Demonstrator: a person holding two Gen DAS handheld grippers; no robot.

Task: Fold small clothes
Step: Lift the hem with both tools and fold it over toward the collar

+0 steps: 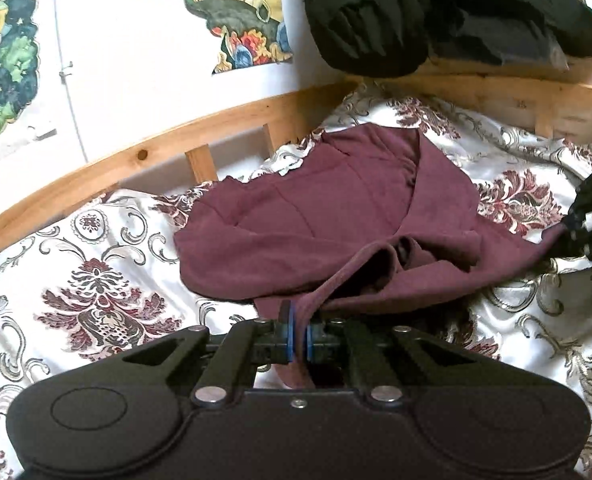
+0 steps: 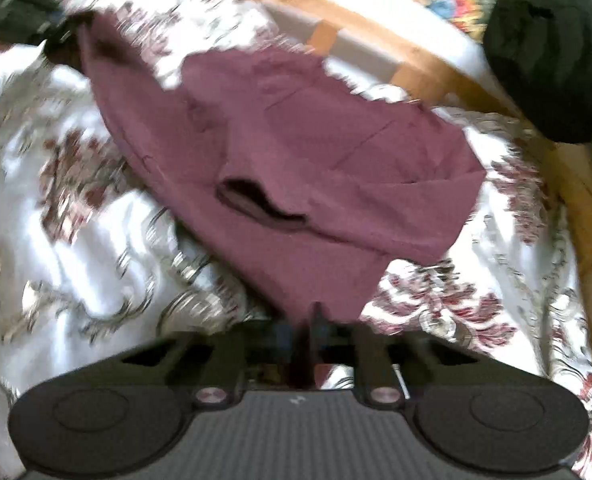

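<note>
A maroon shirt (image 1: 328, 216) lies crumpled on the bed's patterned bedspread (image 1: 95, 280), near the wooden bed frame (image 1: 167, 140). The left tool (image 1: 299, 334) is clenched on a hem edge of the shirt, the cloth pinched between its blue pads and drawn up off the bedspread. The right tool (image 2: 310, 332) is likewise clamped tight on another edge of the shirt, though that view is blurred; in the left wrist view it appears at the right margin, gripping a stretched corner. A black jacket (image 1: 416, 12) hangs over the frame behind.
</note>
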